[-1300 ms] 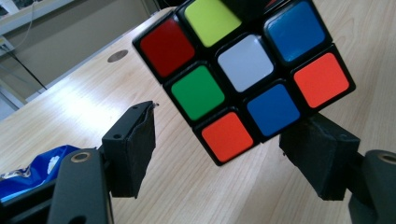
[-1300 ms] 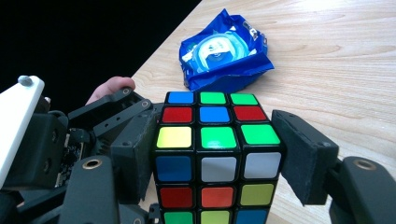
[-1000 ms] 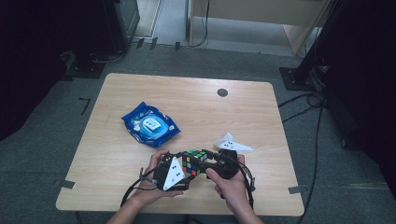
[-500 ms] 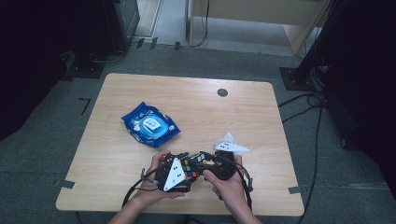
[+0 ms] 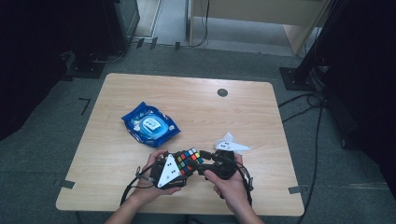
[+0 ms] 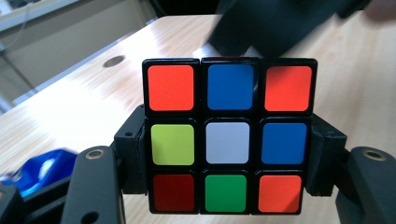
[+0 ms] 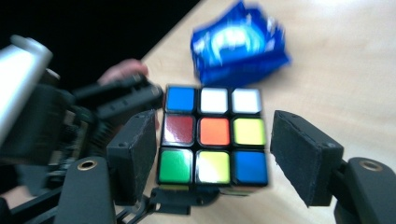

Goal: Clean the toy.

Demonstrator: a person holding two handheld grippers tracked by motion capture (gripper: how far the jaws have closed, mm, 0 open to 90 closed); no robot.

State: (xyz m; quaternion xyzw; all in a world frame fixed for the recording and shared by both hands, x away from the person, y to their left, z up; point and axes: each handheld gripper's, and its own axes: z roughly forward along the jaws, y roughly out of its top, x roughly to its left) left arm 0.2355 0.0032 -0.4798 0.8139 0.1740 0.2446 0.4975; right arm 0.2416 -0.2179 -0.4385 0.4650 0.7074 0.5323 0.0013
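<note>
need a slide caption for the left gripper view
Left gripper clamps a scrambled puzzle cube above the wooden table.

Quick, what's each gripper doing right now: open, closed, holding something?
Left gripper: closed on the puzzle cube, having just tightened.
Right gripper: open; cube between its jaws, gap at one pad.

Your left gripper (image 6: 227, 175) has its black jaws pressed against the cube (image 6: 227, 135) on both sides of its middle row, having just closed inward. The white centre square faces you. Behind lies the wooden bench (image 6: 70, 93), with a blue packet (image 6: 39, 170) low left.
</note>
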